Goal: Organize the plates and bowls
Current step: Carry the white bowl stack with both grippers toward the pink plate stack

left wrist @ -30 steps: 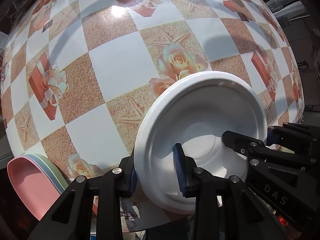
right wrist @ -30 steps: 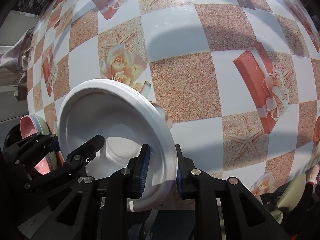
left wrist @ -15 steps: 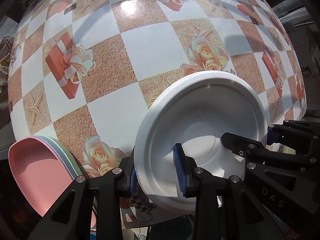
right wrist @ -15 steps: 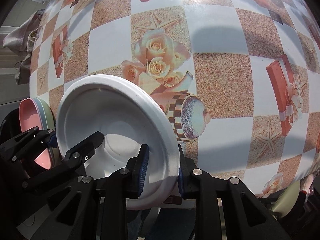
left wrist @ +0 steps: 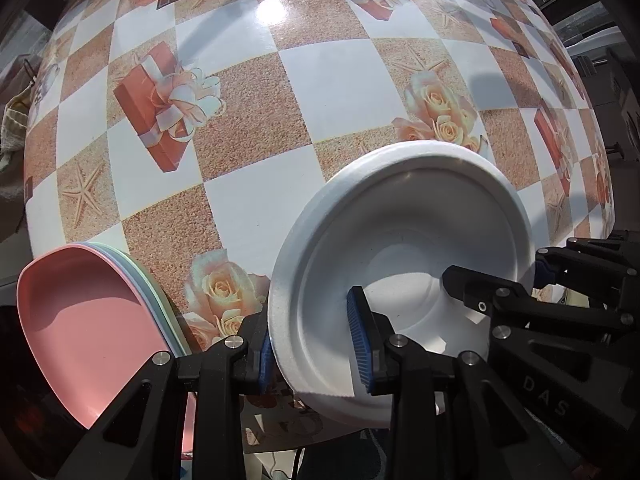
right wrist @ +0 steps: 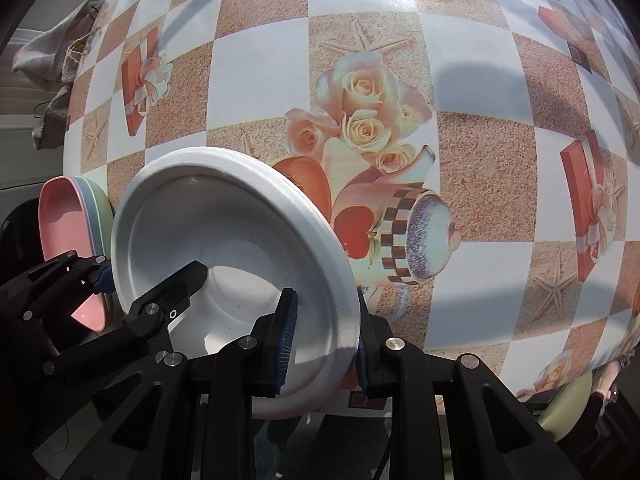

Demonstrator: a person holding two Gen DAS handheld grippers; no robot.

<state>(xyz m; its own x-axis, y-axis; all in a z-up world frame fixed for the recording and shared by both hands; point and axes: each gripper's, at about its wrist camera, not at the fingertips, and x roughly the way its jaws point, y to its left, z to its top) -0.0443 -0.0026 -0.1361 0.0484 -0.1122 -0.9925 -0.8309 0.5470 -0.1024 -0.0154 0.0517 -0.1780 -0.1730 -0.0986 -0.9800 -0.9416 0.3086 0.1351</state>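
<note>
A white foam bowl [left wrist: 404, 256] is held tilted above the near edge of the patterned table [left wrist: 328, 76]. My left gripper [left wrist: 316, 344] is shut on its left rim. My right gripper [right wrist: 324, 336] is shut on its right rim; the bowl also shows in the right wrist view [right wrist: 224, 240]. Each gripper shows in the other's view, the right one [left wrist: 540, 280] and the left one [right wrist: 104, 276]. A stack of pastel plates, pink on top [left wrist: 84, 320], sits at the near left edge and also shows in the right wrist view [right wrist: 68, 216].
The table carries a checkered cloth with roses, gift boxes and starfish [right wrist: 360, 120]. A pale green dish [right wrist: 568, 404] lies at the near right corner. Cloth bundles [right wrist: 52, 60] hang beyond the table's left edge.
Both grippers with the white bowl have drawn back toward the near table edge. More of the pink plate stack has come into view at the left.
</note>
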